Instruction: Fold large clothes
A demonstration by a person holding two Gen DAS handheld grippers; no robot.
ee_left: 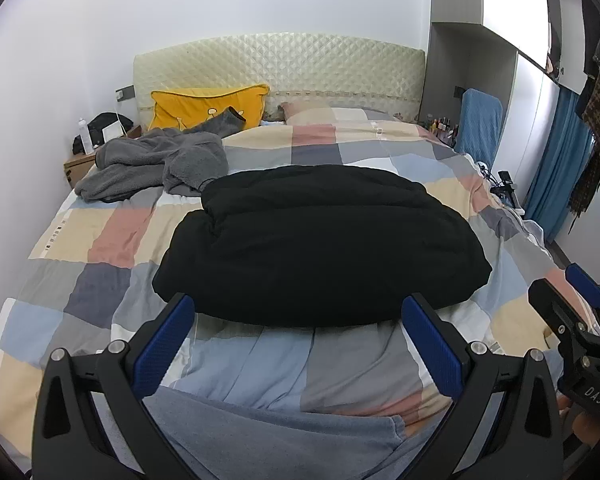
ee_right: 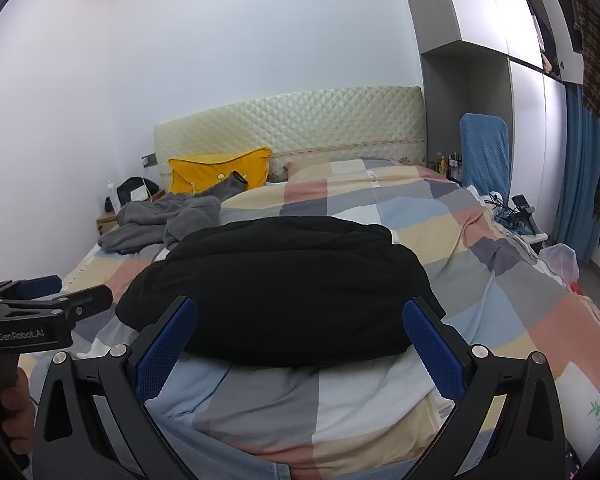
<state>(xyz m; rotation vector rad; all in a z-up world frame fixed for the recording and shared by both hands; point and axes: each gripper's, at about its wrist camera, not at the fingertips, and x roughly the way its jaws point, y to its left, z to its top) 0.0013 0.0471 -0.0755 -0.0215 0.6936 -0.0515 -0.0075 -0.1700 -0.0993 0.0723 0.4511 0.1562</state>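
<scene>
Both tools gaping; hand [ee_right: 8, 412] only in R view.

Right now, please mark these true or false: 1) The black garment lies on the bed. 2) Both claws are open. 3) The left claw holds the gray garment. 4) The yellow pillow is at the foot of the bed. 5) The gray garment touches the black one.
1) The black garment lies on the bed: true.
2) The left claw and right claw are open: true.
3) The left claw holds the gray garment: false. It holds nothing; the gray garment lies far off, near the headboard.
4) The yellow pillow is at the foot of the bed: false. It leans against the headboard.
5) The gray garment touches the black one: cannot tell for sure; their edges look to meet.
</scene>
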